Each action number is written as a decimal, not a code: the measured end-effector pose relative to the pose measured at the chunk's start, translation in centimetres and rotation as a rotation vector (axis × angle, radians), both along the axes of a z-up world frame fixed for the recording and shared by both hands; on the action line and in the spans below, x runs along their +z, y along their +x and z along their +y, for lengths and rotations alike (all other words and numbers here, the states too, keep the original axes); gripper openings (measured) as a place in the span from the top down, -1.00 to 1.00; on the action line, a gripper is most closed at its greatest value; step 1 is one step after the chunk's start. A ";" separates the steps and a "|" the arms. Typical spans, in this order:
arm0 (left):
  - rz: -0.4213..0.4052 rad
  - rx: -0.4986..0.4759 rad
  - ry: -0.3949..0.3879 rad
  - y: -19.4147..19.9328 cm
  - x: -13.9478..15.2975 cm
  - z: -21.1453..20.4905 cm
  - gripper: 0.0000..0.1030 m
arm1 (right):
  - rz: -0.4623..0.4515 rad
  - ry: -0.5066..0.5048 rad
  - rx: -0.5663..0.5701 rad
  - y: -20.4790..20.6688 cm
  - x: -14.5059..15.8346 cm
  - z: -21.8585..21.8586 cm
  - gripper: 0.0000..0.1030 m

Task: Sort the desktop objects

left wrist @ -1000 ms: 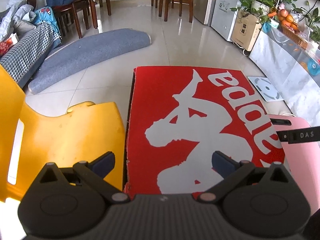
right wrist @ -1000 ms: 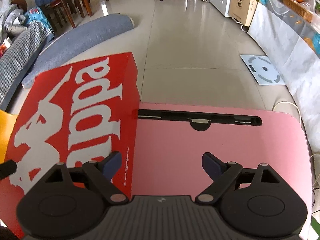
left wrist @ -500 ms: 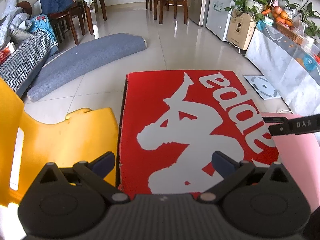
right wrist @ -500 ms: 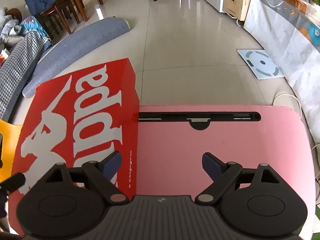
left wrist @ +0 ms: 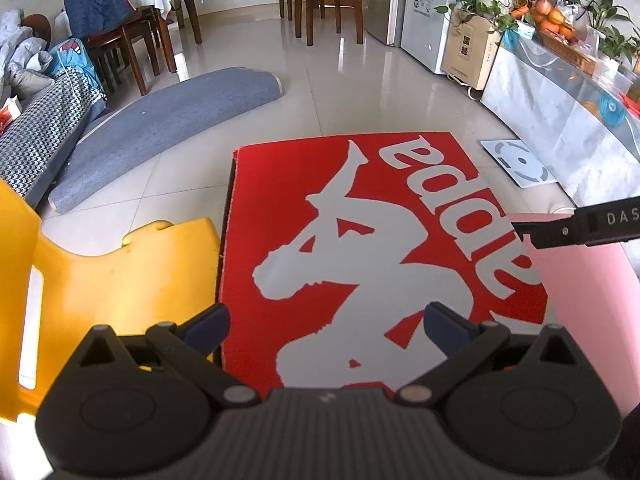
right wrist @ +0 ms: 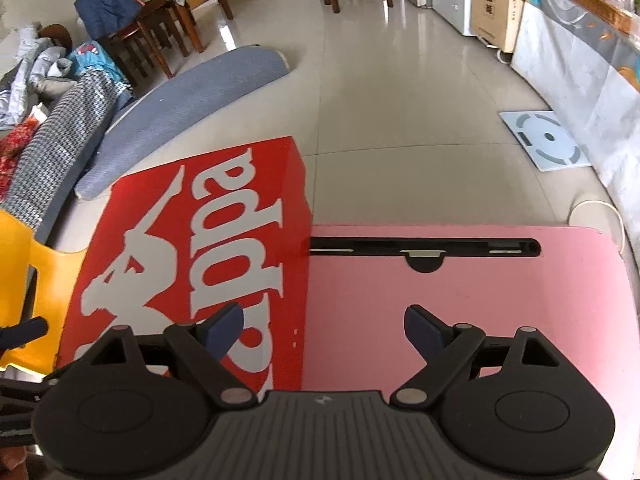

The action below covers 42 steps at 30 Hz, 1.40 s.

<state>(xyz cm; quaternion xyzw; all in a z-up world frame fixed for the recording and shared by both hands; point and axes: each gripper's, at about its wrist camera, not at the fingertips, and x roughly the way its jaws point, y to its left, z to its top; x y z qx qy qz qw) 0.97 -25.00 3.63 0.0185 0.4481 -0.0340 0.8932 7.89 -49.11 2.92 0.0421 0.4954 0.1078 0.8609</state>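
A closed red shoebox (left wrist: 372, 240) with a white logo lies flat in front of me, also seen at the left of the right wrist view as the shoebox (right wrist: 192, 256). My left gripper (left wrist: 326, 326) hovers open above the box's near end, holding nothing. My right gripper (right wrist: 324, 326) is open and empty over the seam between the box and a pink lap desk (right wrist: 460, 300). A finger (left wrist: 580, 228) of the right gripper pokes in from the right edge of the left wrist view. No loose desktop items show on the pink surface.
A yellow plastic chair (left wrist: 100, 280) stands left of the box. On the tiled floor beyond lie a grey-blue mat (left wrist: 168, 120) and a white scale (right wrist: 548, 144). Wooden chairs (left wrist: 132, 40) stand at the back, a cloth-covered counter (left wrist: 560, 100) with plants and fruit runs along the right.
Both grippers have drawn back and tilted upward, so more of the floor and room shows beyond the box. Both stay open.
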 end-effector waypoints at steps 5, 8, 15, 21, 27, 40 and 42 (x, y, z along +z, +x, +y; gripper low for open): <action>0.011 -0.014 0.006 0.2 -0.1 -0.5 -1.00 | -0.005 0.022 0.056 -0.4 0.4 0.7 -0.71; 0.015 -0.028 0.008 0.2 -0.2 -0.9 -1.00 | -0.009 0.035 0.090 -0.6 0.6 1.1 -0.71; 0.024 -0.046 0.013 0.2 -0.3 -1.7 -1.00 | -0.008 0.050 0.148 -0.9 0.8 1.8 -0.71; 0.029 -0.047 0.017 0.3 -0.4 -2.1 -1.00 | -0.007 0.044 0.163 -1.0 0.9 2.1 -0.71; 0.037 -0.040 0.014 0.2 -0.4 -2.2 -1.00 | 0.001 0.038 0.178 -1.1 0.8 2.3 -0.71; 0.050 -0.041 0.014 0.0 -0.7 -2.7 -1.00 | 0.021 0.032 0.207 -1.3 0.6 2.8 -0.71; 0.051 -0.039 0.013 -0.1 -0.7 -2.7 -1.00 | 0.023 0.031 0.210 -1.3 0.6 2.9 -0.71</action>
